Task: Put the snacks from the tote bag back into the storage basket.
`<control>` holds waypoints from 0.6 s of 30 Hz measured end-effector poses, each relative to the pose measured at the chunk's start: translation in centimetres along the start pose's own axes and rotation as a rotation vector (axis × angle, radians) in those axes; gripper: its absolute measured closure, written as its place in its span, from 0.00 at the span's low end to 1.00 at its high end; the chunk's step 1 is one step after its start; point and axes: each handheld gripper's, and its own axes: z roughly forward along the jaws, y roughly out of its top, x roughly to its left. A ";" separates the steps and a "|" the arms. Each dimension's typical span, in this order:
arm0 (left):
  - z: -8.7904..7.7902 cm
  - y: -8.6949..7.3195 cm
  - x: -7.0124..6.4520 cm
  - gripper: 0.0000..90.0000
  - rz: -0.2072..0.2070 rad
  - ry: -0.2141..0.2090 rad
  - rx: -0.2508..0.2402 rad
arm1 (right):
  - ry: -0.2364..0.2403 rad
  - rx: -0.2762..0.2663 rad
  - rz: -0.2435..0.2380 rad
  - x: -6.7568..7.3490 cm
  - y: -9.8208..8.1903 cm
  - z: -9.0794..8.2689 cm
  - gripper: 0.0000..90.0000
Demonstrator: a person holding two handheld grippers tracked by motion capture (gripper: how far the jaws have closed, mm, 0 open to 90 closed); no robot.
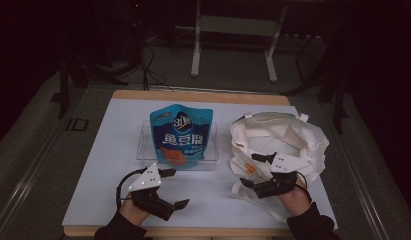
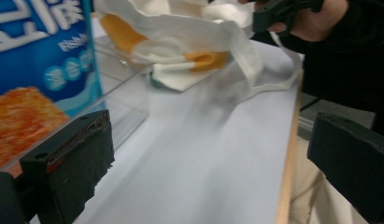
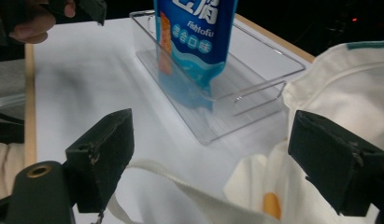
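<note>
Tote bag (image 1: 285, 137): cream cloth, crumpled, mouth open, orange print. Right tongs (image 1: 253, 171) apart over its edge; left tongs (image 1: 175, 188) apart.

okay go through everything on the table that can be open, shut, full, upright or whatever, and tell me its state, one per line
Blue fish tofu snack pouch: standing upright in the tray, looks sealed.
Clear plastic rectangular tray: holds the pouch alone.
White cloth tote bag: slumped on the table, mouth open, strap loose on the mat.
Left gripper: open, holding nothing.
Right gripper: open, over the bag's near edge.
</note>
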 end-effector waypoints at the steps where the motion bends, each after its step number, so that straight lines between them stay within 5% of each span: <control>1: 0.0 0.0 0.0 0.01 0.000 0.000 0.000 | 0.000 0.000 0.000 0.0 0.0 0.0 0.16; 10: 1.0 -0.6 0.0 0.01 0.007 -0.040 0.024 | -0.057 -0.014 0.021 0.5 -1.3 -1.5 0.16; 18: 1.5 -1.2 -0.3 0.01 0.034 -0.011 0.067 | -0.098 -0.013 0.027 1.1 -2.2 -2.2 0.16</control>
